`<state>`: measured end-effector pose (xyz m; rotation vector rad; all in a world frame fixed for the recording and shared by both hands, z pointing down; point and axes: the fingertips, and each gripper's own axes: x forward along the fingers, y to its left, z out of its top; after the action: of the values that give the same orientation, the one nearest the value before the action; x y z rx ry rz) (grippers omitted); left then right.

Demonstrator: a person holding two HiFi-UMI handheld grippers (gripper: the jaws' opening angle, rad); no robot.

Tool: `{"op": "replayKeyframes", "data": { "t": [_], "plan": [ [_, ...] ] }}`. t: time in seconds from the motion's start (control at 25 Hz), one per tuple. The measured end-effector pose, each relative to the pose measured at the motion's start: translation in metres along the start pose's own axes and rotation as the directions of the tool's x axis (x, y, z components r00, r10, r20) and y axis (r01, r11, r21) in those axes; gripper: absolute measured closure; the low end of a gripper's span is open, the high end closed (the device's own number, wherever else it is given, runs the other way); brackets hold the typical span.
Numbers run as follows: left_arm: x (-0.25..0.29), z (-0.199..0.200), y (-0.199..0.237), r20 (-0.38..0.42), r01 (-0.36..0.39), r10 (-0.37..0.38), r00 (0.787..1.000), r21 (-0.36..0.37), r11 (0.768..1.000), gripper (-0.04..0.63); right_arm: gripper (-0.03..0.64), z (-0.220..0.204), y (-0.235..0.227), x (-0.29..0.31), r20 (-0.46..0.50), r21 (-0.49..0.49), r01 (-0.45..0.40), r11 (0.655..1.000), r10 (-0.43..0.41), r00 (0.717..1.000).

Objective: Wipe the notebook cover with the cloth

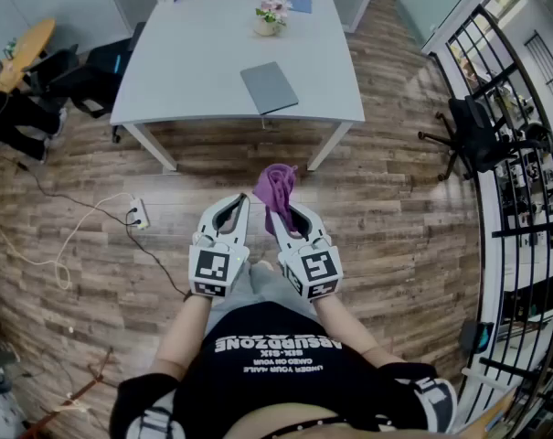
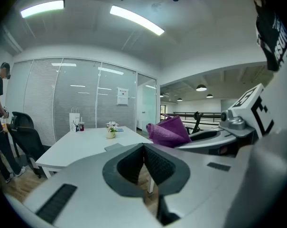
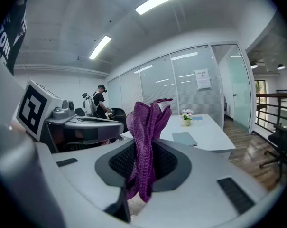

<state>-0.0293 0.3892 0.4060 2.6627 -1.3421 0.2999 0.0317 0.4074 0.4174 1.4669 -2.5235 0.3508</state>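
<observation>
Purple cloth (image 3: pixel 148 125) in right tongs (image 3: pixel 143 150)

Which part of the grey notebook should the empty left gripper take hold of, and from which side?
Probably the near edge: the notebook lies flat and thin by the table's front edge, nearest the person. The left gripper, now shut, would open and come in low from that side.

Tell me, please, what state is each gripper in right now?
Left gripper: closed, nothing between its jaws.
Right gripper: closed on the purple cloth.
</observation>
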Motion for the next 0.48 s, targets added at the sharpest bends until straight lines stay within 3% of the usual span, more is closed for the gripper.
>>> {"op": "replayKeyframes", "data": {
  "t": [0.32,0.48],
  "plan": [
    [0.026,0.011,0.039,0.027,-0.019,0.019,0.999,-0.023,1.0,0.578,0.535,0.015,-0.011,0.036,0.028,0.0,-0.031,1.0,0.031,0.999],
    [0.053,0.003,0.059,0.016,0.006,-0.005,1.0,-0.043,0.999,0.578,0.535,0.016,-0.021,0.07,0.008,0.0,-0.034,0.999,0.034,0.999]
  ]
}}
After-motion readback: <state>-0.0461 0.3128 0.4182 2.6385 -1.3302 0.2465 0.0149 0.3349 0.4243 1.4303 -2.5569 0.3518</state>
